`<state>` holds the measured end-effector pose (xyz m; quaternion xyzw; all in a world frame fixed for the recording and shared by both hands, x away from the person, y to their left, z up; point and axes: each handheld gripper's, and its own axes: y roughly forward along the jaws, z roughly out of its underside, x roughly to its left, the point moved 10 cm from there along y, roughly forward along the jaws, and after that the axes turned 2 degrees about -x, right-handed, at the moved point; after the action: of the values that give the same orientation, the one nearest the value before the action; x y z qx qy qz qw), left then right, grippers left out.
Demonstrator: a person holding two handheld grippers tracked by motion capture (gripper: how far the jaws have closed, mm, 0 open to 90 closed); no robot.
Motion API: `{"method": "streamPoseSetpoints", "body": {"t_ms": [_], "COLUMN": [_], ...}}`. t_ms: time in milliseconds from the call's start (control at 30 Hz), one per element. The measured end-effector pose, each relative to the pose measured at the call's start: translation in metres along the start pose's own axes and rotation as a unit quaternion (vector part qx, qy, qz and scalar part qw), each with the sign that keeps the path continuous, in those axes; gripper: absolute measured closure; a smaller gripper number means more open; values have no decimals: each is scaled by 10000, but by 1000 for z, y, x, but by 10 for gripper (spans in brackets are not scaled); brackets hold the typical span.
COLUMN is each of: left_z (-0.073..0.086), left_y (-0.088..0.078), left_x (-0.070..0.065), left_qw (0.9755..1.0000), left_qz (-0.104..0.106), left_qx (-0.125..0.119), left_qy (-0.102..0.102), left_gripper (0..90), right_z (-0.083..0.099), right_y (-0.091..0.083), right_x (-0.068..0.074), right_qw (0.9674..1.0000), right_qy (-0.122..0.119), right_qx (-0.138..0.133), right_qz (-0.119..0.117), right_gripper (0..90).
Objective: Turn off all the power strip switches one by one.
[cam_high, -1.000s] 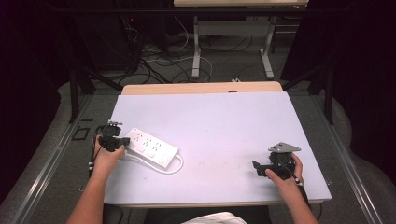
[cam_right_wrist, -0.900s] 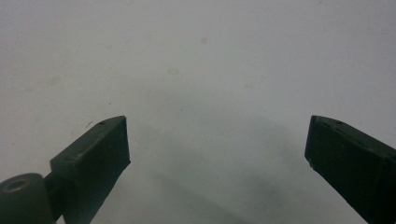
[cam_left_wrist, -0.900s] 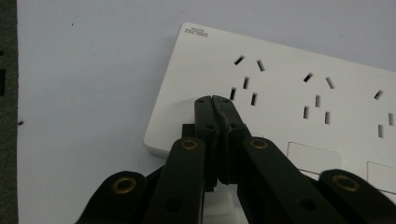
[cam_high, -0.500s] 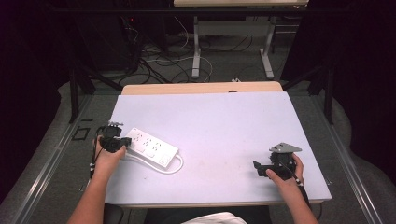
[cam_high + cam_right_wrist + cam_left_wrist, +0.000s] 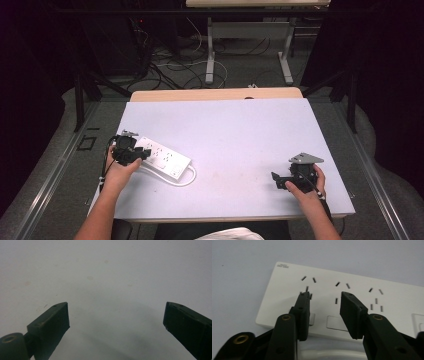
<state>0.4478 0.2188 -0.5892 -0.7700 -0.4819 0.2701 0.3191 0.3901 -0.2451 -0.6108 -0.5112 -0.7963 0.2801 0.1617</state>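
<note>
You're hovering the left gripper (image 5: 325,312) right over the near-left end of the strip (image 5: 161,157), jaws partly spread and just been opening, nothing pinched, the strip's face lying just beyond the tips. Its long axis is running from near-left toward mid-table, cord (image 5: 187,179) looping at the far end. One strip, two grippers; your right gripper (image 5: 280,181) is sitting well apart, jaws spread wide over the bare table (image 5: 240,125).

Both hand-held grippers (image 5: 131,154) (image 5: 281,182) open, apart
</note>
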Motion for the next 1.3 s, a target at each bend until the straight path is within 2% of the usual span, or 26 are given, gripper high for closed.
{"method": "streamPoseSetpoints", "body": {"t_ms": [200, 333, 400, 433, 533, 567, 667, 700, 767, 867, 900, 933, 1000, 1067, 1100, 1133, 1167, 1267, 1300], "left_z": [-5, -7, -8, -9, -13, -14, -14, -12, -10, -7, -7, -5, -2, 0, 1, 2, 2, 3, 4], "left_y": [-3, -4, -4, -4, -7, -8, -10, -11, -12, -13, -13, -13, -12, -10, -8, -6, -4, -1, -1], "left_x": [-17, -28, -35, -39, -45, -49, -55, -60, -65, -70, -72, -72, -74, -78, -78, -79, -81, -86, -86], "left_qw": [9994, 9979, 9978, 9973, 9944, 9946, 9932, 9930, 9917, 9901, 9900, 9895, 9891, 9887, 9881, 9880, 9878, 9866, 9858], "left_qz": [58, 110, 241, 257, 337, 371, 499, 605, 647, 698, 690, 709, 721, 810, 820, 799, 817, 939, 950], "left_qx": [-227, -365, -394, -482, -689, -739, -851, -825, -869, -974, -1044, -1035, -1061, -1098, -1101, -1132, -1168, -1182, -1176], "left_qy": [242, 527, 483, 496, 724, 630, 617, 592, 694, 726, 656, 711, 724, 620, 696, 687, 628, 623, 738], "left_gripper": [491, 442, 399, 390, 372, 371, 339, 329, 305, 233, 199, 163, 150, 62, 23, 4, 3, 3, 3], "right_z": [0, -1, 0, 0, -1, 0, 0, 0, 0, -1, -1, -1, -1, 0, 0, -1, -1, 0, 0], "right_y": [-1, -1, -1, -1, -2, -2, -2, -2, -2, -2, -2, -2, -2, -2, -2, -1, -1, -1, 0], "right_x": [0, -1, 0, 0, -1, -1, -1, -1, -1, -1, -1, 0, 0, 0, 0, 0, 0, 1, 1], "right_qw": [10000, 10000, 10000, 10000, 10000, 10000, 10000, 10000, 10000, 10000, 10000, 10000, 10000, 10000, 10000, 10000, 10000, 10000, 10000], "right_qy": [27, -4, 18, 17, -1, 17, 11, 7, 8, -31, -34, -27, -30, -15, -5, -1, -25, 19, 22], "right_qx": [-2, -19, -11, -10, -12, -9, -14, -8, -15, -26, -32, -30, -30, -25, -23, -28, -35, -8, -2], "right_qz": [-4, 1, -2, 0, 6, 3, 15, 16, 13, 2, -8, -10, -4, -3, -2, 17, -3, -3, 2], "right_gripper": [60, 61, 61, 60, 61, 61, 60, 60, 61, 60, 61, 60, 60, 60, 60, 61, 60, 60, 61]}}
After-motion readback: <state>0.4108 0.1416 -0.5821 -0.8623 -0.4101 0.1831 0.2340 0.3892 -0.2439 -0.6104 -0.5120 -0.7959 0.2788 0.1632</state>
